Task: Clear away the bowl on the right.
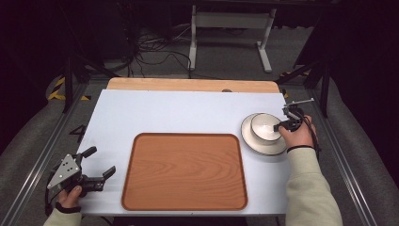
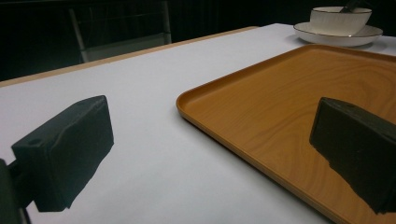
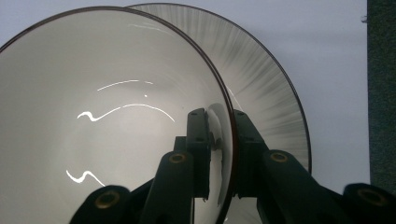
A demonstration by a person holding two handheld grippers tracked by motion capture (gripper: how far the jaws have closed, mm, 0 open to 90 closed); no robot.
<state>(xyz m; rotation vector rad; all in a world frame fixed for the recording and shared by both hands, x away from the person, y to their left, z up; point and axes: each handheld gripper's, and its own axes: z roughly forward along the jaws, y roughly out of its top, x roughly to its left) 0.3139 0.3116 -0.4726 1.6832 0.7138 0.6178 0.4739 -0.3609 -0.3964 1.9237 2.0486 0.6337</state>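
Observation:
A white bowl (image 1: 263,126) stands on a white plate (image 1: 249,137) at the table's right side. My right gripper (image 1: 281,126) is shut on the bowl's near right rim. In the right gripper view the two black jaws pinch the thin dark-edged wall of the bowl (image 3: 107,116), one inside and one outside, at my right gripper (image 3: 220,126), with the plate (image 3: 266,79) under it. My left gripper (image 1: 100,161) rests near the front left corner, open, with nothing between its jaws. In the left gripper view my left gripper (image 2: 210,149) faces the bowl (image 2: 340,21) and plate (image 2: 336,38) far off.
A large wooden tray (image 1: 183,137) lies in the middle front of the white table (image 1: 164,110), just right of the left gripper; its rim (image 2: 219,126) runs between the left jaws' view. A wooden strip edges the table's far side.

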